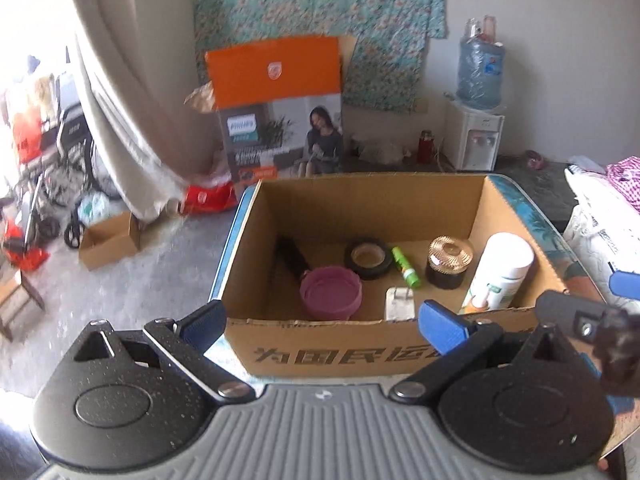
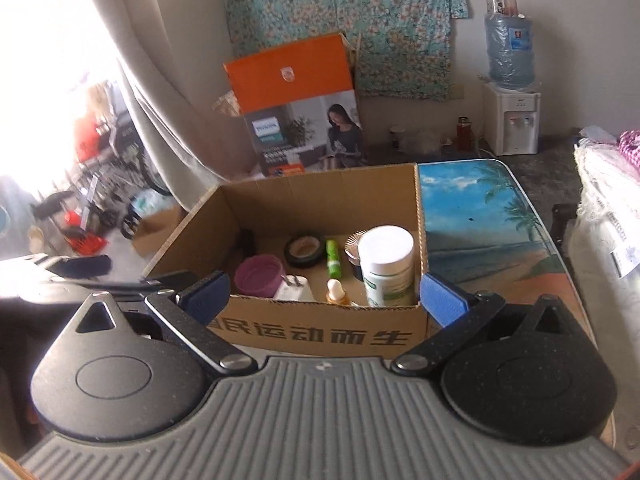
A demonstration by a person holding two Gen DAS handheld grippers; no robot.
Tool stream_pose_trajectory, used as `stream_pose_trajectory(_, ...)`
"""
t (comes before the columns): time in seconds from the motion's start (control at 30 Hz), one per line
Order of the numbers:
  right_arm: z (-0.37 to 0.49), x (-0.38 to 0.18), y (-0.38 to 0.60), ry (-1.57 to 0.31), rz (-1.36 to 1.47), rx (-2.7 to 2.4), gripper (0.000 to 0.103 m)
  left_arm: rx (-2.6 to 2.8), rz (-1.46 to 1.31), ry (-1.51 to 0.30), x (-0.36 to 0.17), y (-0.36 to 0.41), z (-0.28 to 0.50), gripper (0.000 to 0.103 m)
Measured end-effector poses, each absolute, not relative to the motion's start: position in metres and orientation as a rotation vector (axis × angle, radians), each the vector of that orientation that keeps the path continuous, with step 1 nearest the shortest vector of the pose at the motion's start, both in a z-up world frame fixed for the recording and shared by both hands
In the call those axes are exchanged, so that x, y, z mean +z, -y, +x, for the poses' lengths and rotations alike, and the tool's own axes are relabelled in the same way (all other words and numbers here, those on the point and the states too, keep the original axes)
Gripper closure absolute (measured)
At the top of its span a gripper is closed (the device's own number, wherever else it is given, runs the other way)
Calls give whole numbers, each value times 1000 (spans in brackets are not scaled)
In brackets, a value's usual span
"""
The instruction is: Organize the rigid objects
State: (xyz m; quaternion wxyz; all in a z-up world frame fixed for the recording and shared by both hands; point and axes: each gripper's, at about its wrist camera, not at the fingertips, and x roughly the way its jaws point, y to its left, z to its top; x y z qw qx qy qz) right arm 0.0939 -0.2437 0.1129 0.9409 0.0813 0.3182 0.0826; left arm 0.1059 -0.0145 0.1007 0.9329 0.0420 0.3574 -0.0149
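An open cardboard box (image 1: pixel 320 346) (image 2: pixel 320 332) stands on a table with a beach picture (image 2: pixel 488 232). Inside lie a pink cup (image 1: pixel 331 296) (image 2: pixel 259 276), a black tape roll (image 1: pixel 368 258) (image 2: pixel 305 250), a green tube (image 1: pixel 406 267) (image 2: pixel 333 264), a dark jar with a gold lid (image 1: pixel 449 262), a white bottle (image 1: pixel 502 276) (image 2: pixel 390 266), a white plug (image 1: pixel 400 305) (image 2: pixel 294 289), a black brush (image 1: pixel 291 256) and a small dropper bottle (image 2: pixel 335 292). My left gripper (image 1: pixel 322 324) and right gripper (image 2: pixel 324 298) both hang open and hold nothing, in front of the box's near wall.
A large orange and grey carton (image 1: pixel 280 108) leans at the back wall beside a curtain (image 1: pixel 132 92). A water dispenser (image 1: pixel 478 112) stands at the back right. A small cardboard box (image 1: pixel 110 240) and clutter lie on the floor at left. White sacks (image 2: pixel 608 240) sit at right.
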Motion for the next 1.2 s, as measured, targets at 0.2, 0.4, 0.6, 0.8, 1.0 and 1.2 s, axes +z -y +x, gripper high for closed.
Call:
stream_pose_trajectory(0.2, 116, 90, 228, -717, 90, 101, 1, -11, 79, -783, 86, 9, 112, 0)
stream_pose_trajectory(0.4, 137, 72, 225, -774, 84, 86, 1, -6, 94, -785, 79, 10, 114, 0)
stream_pose_trajectory(0.6, 150, 63, 224, -800, 88, 72, 1, -3, 99, -797, 75, 7, 120, 0)
stream_pose_trajectory(0.8, 154, 59, 221, -813, 80, 64, 1, 6, 101, -804, 72, 5, 122, 0)
stream_pose_trajectory(1.0, 154, 59, 222, -817, 78, 67, 1, 11, 111, -803, 72, 5, 121, 0)
stream_pose_trajectory(1.2, 154, 59, 222, -824, 77, 68, 1, 12, 114, -803, 72, 4, 122, 1)
